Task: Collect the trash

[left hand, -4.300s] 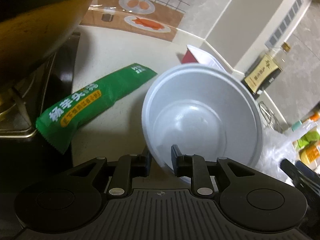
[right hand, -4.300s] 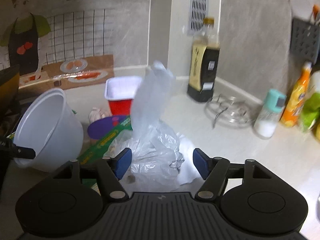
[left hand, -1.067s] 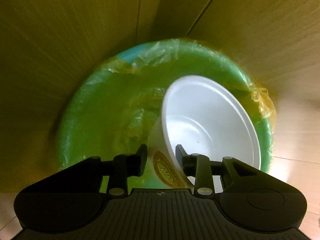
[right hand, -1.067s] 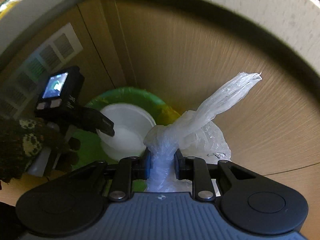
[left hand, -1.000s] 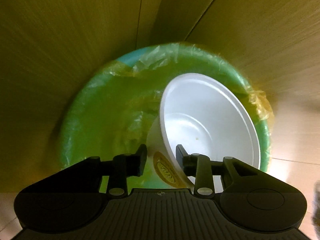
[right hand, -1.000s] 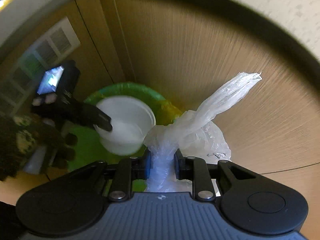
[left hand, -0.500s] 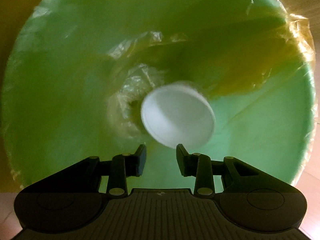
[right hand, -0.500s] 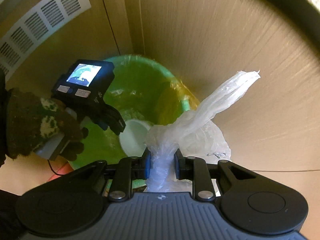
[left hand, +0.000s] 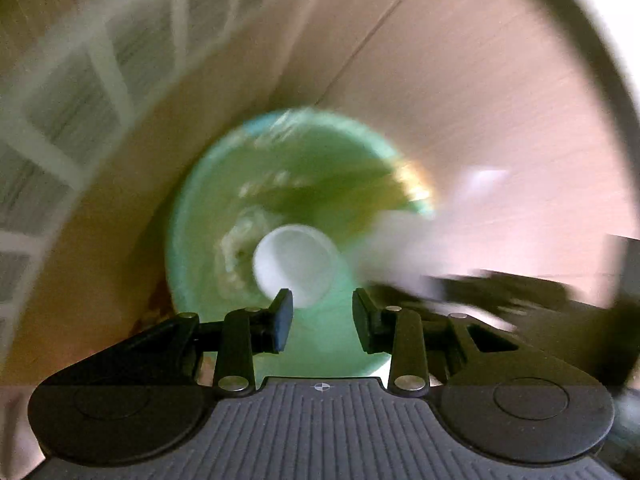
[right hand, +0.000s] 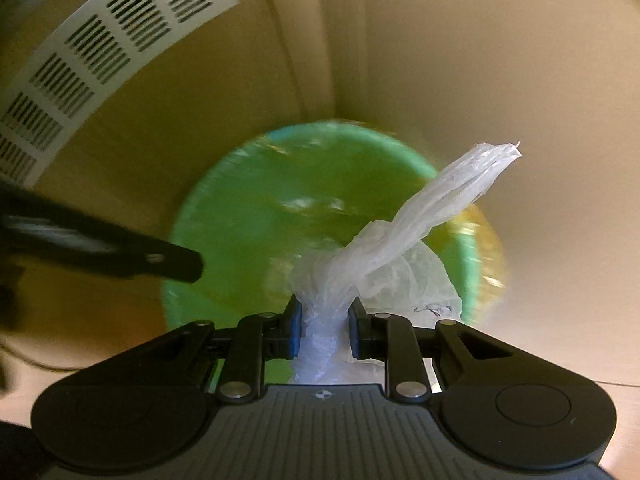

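A green bin [left hand: 208, 216] lined with a thin yellowish bag stands on the floor below both grippers. At its bottom lies a white foam bowl [left hand: 294, 262], mouth up. My left gripper [left hand: 322, 320] hangs above the bin, open, with nothing between its fingers. In the right wrist view the bin [right hand: 224, 208] lies straight ahead. My right gripper [right hand: 323, 330] is shut on the twisted neck of a clear plastic bag [right hand: 404, 232], which hangs over the bin's right side. The left gripper's finger [right hand: 160, 262] shows as a dark blur at the left. The bag [left hand: 404, 244] appears blurred in the left wrist view.
Wooden cabinet panels [right hand: 500, 80] surround the bin at the back and right. A white vent grille [right hand: 100, 52] is on the left panel. The pale countertop edge [left hand: 600, 60] curves overhead in the left wrist view. The floor [right hand: 80, 344] shows at lower left.
The bowl has left my left gripper and dropped to the bin's bottom. The left gripper then rose away from the bin. My right gripper, with the bag, moved in over the bin.
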The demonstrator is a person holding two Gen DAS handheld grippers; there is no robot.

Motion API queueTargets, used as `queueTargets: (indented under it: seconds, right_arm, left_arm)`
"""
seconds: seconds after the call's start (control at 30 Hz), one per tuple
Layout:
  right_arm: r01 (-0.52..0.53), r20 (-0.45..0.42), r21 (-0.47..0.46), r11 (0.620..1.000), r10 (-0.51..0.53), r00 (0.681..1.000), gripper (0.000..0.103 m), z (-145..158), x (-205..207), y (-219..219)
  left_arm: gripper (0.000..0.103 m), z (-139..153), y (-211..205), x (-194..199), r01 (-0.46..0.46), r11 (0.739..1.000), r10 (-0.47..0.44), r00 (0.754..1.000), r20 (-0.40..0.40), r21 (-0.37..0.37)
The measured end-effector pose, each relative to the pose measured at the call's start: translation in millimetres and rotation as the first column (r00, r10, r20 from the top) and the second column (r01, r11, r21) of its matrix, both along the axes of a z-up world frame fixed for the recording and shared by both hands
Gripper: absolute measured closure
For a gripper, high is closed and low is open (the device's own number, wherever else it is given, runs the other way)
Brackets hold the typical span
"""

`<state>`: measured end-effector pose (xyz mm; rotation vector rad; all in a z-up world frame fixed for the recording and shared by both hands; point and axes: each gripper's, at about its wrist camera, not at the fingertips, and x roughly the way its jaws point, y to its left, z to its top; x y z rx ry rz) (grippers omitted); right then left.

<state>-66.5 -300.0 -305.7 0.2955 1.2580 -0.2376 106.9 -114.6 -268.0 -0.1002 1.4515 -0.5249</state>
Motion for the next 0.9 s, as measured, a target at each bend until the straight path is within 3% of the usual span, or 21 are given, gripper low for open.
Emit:
queueTargets:
  seconds: [0.1, 0.13, 0.17, 0.3, 0.43, 0.6, 0.7, 0.8, 0.9]
  right_arm:
    - [-0.011, 0.072, 0.067, 0.998, 0.006, 0.997, 0.077, -12, 11, 3]
    - [-0.005, 0.067, 0.064, 0.998, 0.001, 0.998, 0.071, -17, 13, 3]
    - [0.007, 0.046, 0.044, 0.999, -0.009, 0.999, 0.067, -22, 16, 4]
    - [0.055, -0.024, -0.05, 0.997, -0.056, 0.998, 0.067, -23, 20, 12]
    - [0.126, 0.007, -0.103, 0.987, -0.125, 0.992, 0.067, 15, 9, 14]
    - [0.208, 0.151, -0.161, 0.965, -0.184, 0.971, 0.065, 91, 2, 11]
    - [0.205, 0.214, -0.248, 0.947, -0.153, 0.965, 0.046, 130, 8, 16]
    - [0.168, 0.217, -0.298, 0.94, -0.105, 0.97, 0.045, 144, 14, 18]
    - [0.158, 0.181, -0.284, 0.946, -0.109, 0.977, 0.045, 137, 12, 18]
  left_arm:
    - [0.067, 41, 3, -4, 0.058, 0.997, -0.054, 0.995, 0.082, -0.045]
    - [0.067, 51, 5, -5, 0.074, 0.995, -0.067, 0.993, 0.101, -0.061]
    - [0.067, 60, 7, -5, 0.088, 0.993, -0.078, 0.99, 0.118, -0.076]
    - [0.067, 84, 17, -6, 0.128, 0.985, -0.109, 0.982, 0.155, -0.118]
    - [0.067, 111, 26, -3, 0.136, 0.975, -0.098, 0.973, 0.21, -0.178]
    - [0.067, 167, 37, 6, 0.157, 0.955, -0.066, 0.94, 0.335, -0.253]
    - [0.067, 185, 53, 16, 0.093, 0.959, 0.014, 0.929, 0.371, -0.267]
    - [0.067, 201, 77, 25, 0.007, 0.959, 0.109, 0.913, 0.393, -0.284]
    - [0.067, 216, 100, 30, -0.052, 0.953, 0.179, 0.89, 0.419, -0.297]
